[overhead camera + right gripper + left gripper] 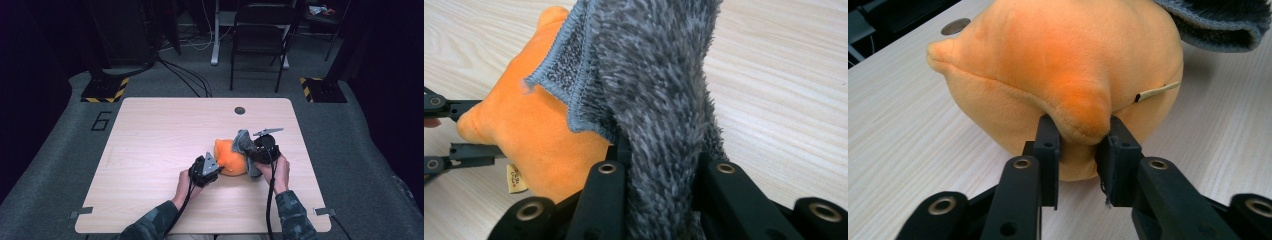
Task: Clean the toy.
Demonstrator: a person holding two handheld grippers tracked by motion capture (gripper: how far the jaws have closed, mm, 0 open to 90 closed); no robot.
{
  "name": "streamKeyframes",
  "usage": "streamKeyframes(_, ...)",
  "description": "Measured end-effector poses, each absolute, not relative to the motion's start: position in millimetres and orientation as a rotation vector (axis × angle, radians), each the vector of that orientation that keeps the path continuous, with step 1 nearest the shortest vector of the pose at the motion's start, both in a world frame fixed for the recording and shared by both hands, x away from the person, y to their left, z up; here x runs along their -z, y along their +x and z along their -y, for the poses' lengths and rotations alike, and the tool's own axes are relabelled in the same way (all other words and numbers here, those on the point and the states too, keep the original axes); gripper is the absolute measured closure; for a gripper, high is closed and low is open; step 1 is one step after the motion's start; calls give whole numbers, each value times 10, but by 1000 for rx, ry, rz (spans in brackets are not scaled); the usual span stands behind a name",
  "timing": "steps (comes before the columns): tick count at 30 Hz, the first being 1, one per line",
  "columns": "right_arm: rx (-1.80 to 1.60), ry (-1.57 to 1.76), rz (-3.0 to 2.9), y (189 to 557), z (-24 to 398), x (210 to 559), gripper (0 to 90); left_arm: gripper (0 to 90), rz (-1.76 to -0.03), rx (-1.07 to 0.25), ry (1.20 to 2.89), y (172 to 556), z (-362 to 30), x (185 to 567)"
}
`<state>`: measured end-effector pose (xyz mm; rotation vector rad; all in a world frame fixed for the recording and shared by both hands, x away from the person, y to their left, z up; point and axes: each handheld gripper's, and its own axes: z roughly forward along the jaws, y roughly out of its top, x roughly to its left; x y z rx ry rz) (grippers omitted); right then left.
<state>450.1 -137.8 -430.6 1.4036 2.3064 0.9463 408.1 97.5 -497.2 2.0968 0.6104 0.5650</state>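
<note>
I have the orange plush toy (231, 157) sitting on the wooden table (150, 150), near the front edge and a little right of centre, between my two grippers. My left gripper (1079, 145) is pinched on a small stub that sticks out from the toy's near side; in the left gripper view the two black jaws press into that stub from both sides, with only the thickness of the plush between them. My right gripper (661, 170) is clamped tight on a grey fuzzy cloth (649, 75), which rises from between its jaws and drapes against the far right side of the toy, touching it.

As I read it, I am at the wiping step: one claw steadies the toy while the other brings the cloth onto it. The next move, I judge, calls for dragging the cloth across the orange surface with a light, even stroke, while the left grip keeps firm so the soft body does not roll or lift. The stub is small and squashy, so it could slip free if I pull too hard.
</note>
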Motion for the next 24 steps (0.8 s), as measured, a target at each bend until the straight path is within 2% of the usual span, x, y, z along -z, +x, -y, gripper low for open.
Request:
streamKeyframes(7,-1025,1393,-2262,4449,1445,4078,772,753,-706,-444,2028,4130,-1056,4786)
streamKeyframes(13,-1128,1308,-2297,4302,1210,3855,772,753,-729,-404,1998,4119,-1077,4682)
streamKeyframes(19,-1085,1230,-2377,4280,879,4005,772,751,-698,-418,2032,4105,-1060,4721)
streamKeyframes(24,-997,1254,-2357,4337,910,4116,774,750,-728,-406,2018,4155,-1115,4769)
